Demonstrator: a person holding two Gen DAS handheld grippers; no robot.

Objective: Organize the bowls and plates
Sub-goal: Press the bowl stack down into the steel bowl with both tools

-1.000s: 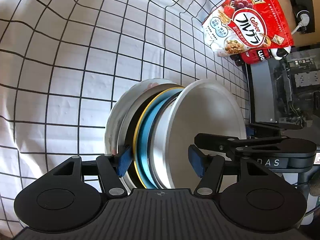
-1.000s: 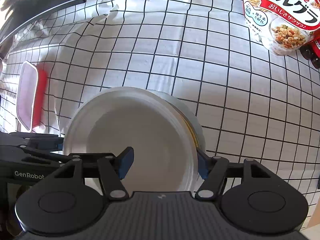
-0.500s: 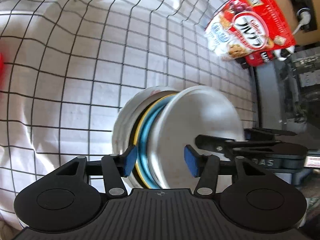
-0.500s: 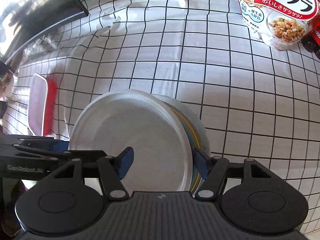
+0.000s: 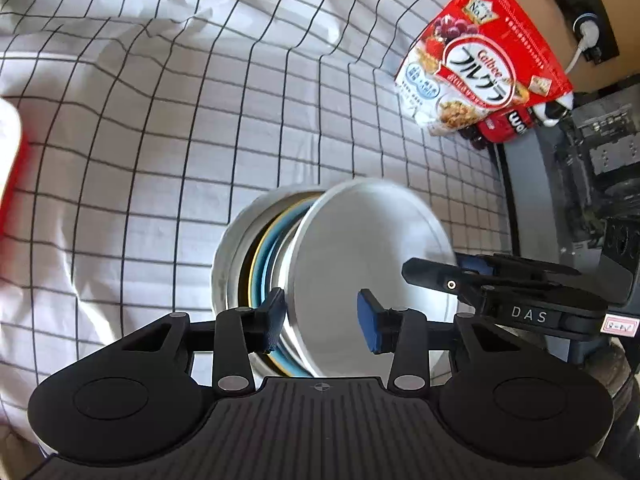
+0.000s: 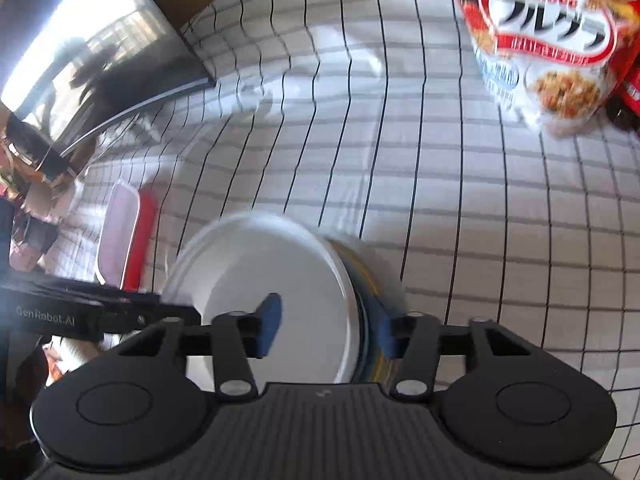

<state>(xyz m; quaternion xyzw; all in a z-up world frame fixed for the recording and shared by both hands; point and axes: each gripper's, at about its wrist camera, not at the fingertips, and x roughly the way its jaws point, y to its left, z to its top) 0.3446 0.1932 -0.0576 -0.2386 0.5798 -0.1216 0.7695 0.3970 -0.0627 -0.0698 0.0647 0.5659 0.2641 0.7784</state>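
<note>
A white plate [image 5: 372, 240] fronts a stack that appears tipped on its edge on the checked cloth [image 5: 160, 120]. Behind it sit a blue dish with a yellow rim [image 5: 268, 256] and a steel bowl [image 5: 228, 256]. My left gripper [image 5: 322, 322] straddles the white plate's rim. Its jaws are closing, one pad behind the rim and the other out over the plate's face. My right gripper [image 6: 326, 326] straddles the white plate [image 6: 272, 264] and the blue dish [image 6: 368, 280] from the other side. Its jaws are closing too, and the view is blurred. Its fingers [image 5: 440, 276] show at the plate's right.
A red cereal bag [image 5: 476, 68] lies at the far right of the cloth, with a red-labelled dark bottle [image 5: 504, 124] beside it. A red container with a clear lid [image 6: 128, 240] stands to the left. A dark screen [image 6: 100, 60] lies at the far left and a power strip [image 5: 580, 12] beyond the bag.
Both pairs of jaws have narrowed around the stack's rims. The left view has drawn back and up, so the stack looks smaller. The right view has swung toward the cereal bag.
</note>
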